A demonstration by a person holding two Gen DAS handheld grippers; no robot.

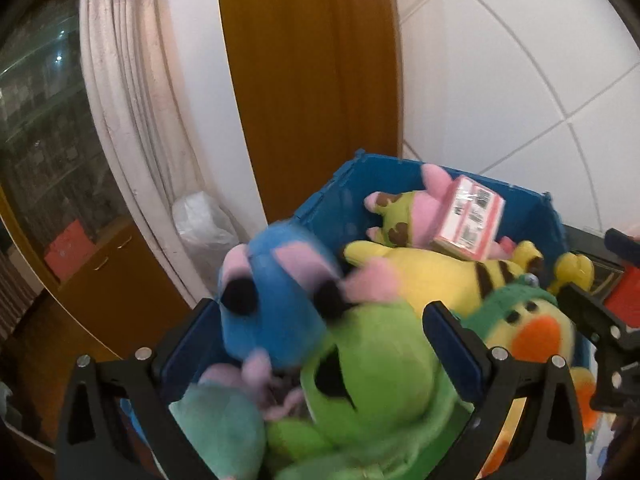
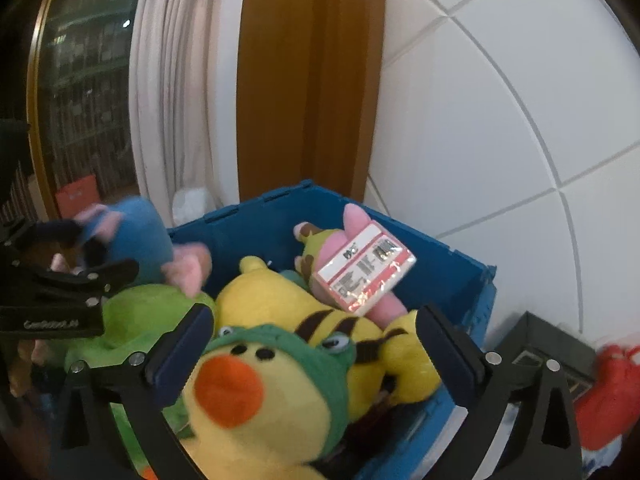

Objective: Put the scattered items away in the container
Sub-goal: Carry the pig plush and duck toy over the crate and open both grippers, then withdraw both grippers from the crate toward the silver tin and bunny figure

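Note:
A blue crate point(image 1: 320, 204) point(image 2: 440, 264) holds several plush toys. My left gripper point(image 1: 320, 336) is open over it, jaws wide; a blurred blue and pink plush point(image 1: 276, 292) and a green plush point(image 1: 380, 380) lie between the fingers, touching neither pad that I can see. My right gripper point(image 2: 316, 344) is open around a yellow duck plush with a green hood point(image 2: 264, 392) point(image 1: 528, 328). A yellow striped bee plush point(image 2: 320, 320) point(image 1: 432, 272), a pink and green plush point(image 1: 404, 216) and a red and white packet point(image 2: 364, 276) point(image 1: 472, 220) lie deeper in the crate.
A white tiled wall point(image 2: 500, 120) stands behind the crate, with a wooden frame point(image 2: 304, 80) and a white curtain point(image 1: 132, 100) to the left. A black box point(image 2: 540, 356) and a red item point(image 2: 608, 392) lie right of the crate. The left gripper shows in the right wrist view point(image 2: 60, 292).

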